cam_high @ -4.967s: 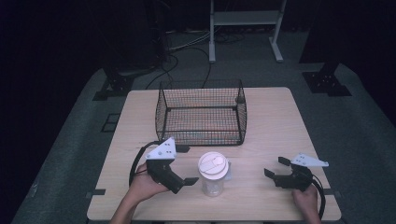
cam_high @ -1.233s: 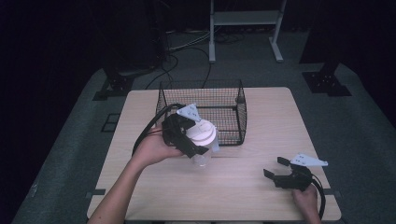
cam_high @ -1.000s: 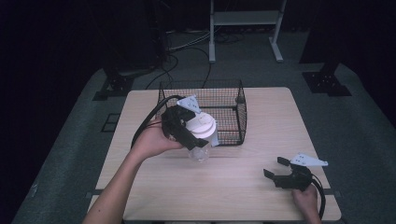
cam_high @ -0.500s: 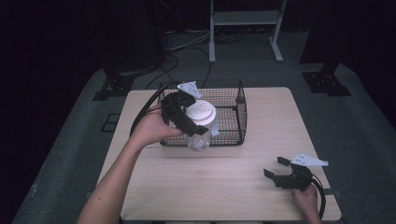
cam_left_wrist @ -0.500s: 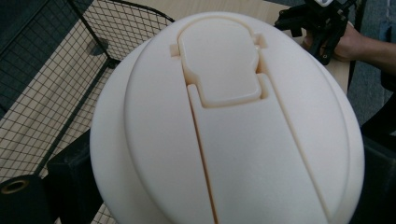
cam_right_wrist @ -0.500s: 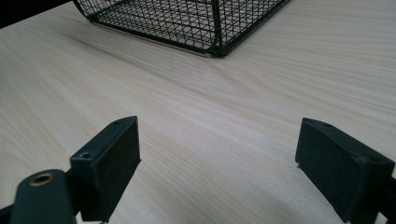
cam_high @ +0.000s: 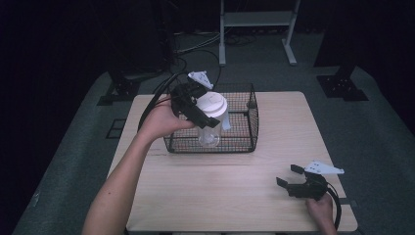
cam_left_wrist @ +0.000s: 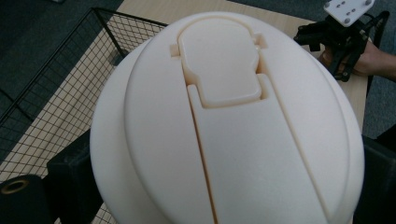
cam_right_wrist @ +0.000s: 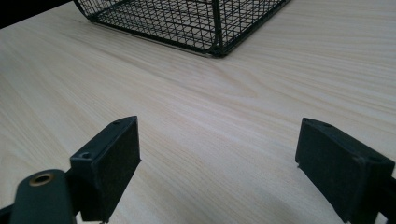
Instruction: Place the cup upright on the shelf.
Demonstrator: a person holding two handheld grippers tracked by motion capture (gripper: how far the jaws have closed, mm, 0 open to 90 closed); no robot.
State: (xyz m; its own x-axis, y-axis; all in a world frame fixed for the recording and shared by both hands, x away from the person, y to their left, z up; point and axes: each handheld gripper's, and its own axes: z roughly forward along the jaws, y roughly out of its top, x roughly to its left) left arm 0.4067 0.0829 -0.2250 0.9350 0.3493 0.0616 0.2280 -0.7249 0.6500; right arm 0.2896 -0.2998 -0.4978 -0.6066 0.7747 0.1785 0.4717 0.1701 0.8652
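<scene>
Left gripper (cam_high: 204, 113) clamps a clear bottle (cam_high: 211, 128) just under its cream lid (cam_left_wrist: 229, 121), held over the wire basket (cam_high: 249, 125); lower it straight, clear of the mesh. Right gripper (cam_high: 289, 177) rests wide open, empty, on the table (cam_high: 220, 186).

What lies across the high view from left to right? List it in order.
Left tongs gripping the bottle over the wire basket → bare table → right tongs, open, resting on the table.

In the left gripper view the bottle's white lid (cam_left_wrist: 229, 121) hides its clear body and most of both jaws; the lid's lower rim is cut off. In the high view the left gripper (cam_high: 198, 110) covers part of the bottle (cam_high: 210, 132).
</scene>
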